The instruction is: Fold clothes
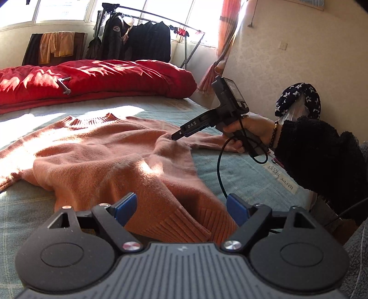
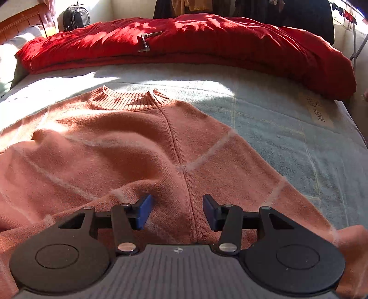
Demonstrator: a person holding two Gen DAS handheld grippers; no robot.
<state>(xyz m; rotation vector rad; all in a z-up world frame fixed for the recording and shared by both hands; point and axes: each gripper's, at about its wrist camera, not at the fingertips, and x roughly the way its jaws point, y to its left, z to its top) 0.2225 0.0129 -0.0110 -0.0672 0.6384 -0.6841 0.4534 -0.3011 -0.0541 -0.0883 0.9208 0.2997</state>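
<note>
In the left wrist view, brown and orange cloths [image 1: 55,44] hang at the upper left, and below them a red quilt [image 1: 92,80] lies bunched across the far side of the bed [image 1: 241,174]. A clothes rack [image 1: 147,43] with dark jackets stands before the window at upper centre. The orange sweater [image 1: 103,158] lies spread on the grey-green bedcover through the middle of the frame, collar toward the quilt, ribbed hem near the bottom centre. The left gripper [image 1: 181,210] sits at the bottom centre with its blue pads wide apart, the hem lying below and between them, not pinched. To the right, a hand [image 1: 250,131] in a fuzzy black sleeve [image 1: 322,158] holds the right gripper [image 1: 176,136], its tip at a raised fold of the sweater.

In the right wrist view, a backpack [image 2: 76,17] stands at the upper left, with the quilt running across the top. The sweater fills the centre and lower left, a seam running down its middle. The right gripper's blue pads are partly open at bottom centre, hovering over the knit with nothing clamped between them.
</note>
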